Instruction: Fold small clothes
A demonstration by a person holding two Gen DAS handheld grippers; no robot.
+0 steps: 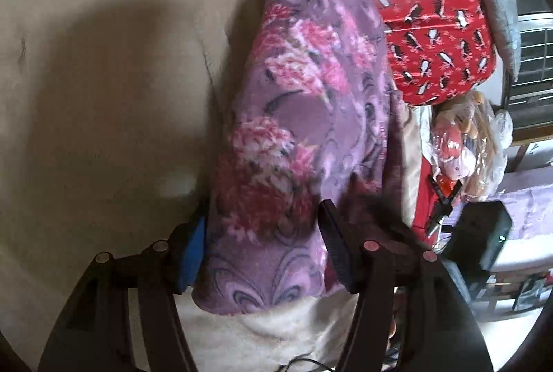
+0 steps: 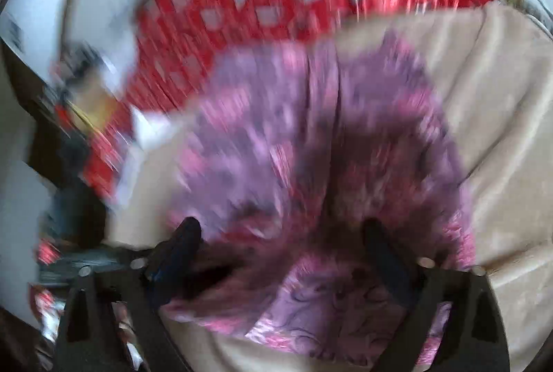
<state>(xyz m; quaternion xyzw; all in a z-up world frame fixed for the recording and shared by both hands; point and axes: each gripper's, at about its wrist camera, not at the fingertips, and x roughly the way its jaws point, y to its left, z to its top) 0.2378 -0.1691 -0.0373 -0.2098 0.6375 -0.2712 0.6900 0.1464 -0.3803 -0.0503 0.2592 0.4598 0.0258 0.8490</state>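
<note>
Purple floral fleece garment [image 1: 304, 116] lay on the tan cushion [image 1: 103, 78], with both the left gripper [image 1: 264, 244] and right gripper [image 2: 281, 251] spread wide around it (neither clamping), red penguin fabric [image 1: 432, 9] at one o'clock.

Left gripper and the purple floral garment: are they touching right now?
Touching. In the left wrist view, the left gripper straddles the purple floral garment, and the blue-padded finger presses against the cloth's edge; the other finger overlaps it.

The purple floral fleece garment [image 1: 304, 116] (pink blooms, swirled print) lies lengthwise and rumpled across beige cushioning.
</note>
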